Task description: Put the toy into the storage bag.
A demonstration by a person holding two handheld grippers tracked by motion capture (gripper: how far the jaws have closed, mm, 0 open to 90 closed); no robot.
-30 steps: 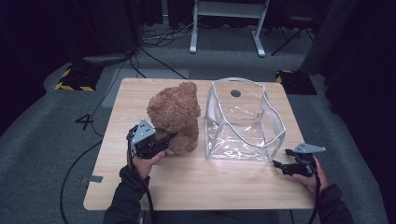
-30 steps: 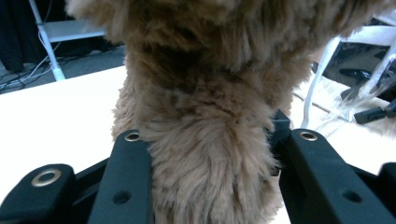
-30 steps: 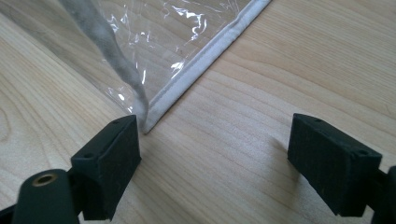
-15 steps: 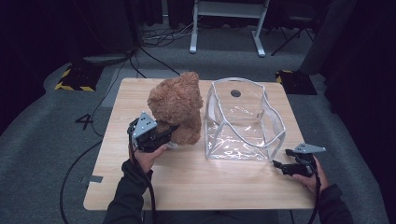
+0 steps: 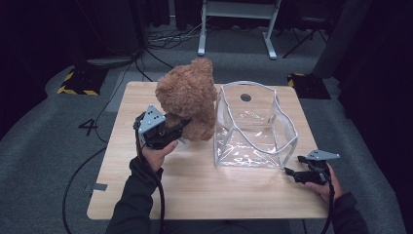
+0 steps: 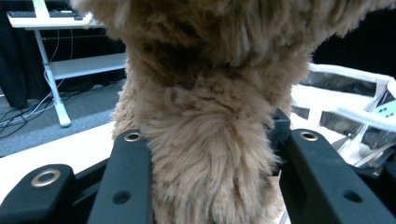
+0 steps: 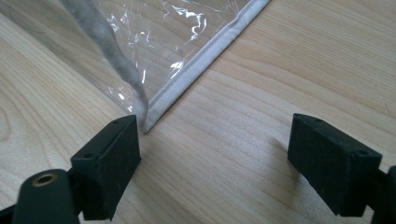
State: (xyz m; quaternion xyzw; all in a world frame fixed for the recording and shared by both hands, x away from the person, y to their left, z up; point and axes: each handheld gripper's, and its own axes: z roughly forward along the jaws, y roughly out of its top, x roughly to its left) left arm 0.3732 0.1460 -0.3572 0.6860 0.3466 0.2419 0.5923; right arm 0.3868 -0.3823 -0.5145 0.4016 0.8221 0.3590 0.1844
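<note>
Now the left tongs (image 5: 178, 127) have lifted the teddy bear (image 5: 187, 95) higher

One mark reads — a "4" (image 5: 90, 126) on the grey floor (image 5: 44, 161).

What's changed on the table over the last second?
The left claw, shut on the teddy bear, has lifted it up off the table, a little closer to the clear bag. The right claw stayed open by the bag's near corner, and the bag hasn't moved.
</note>
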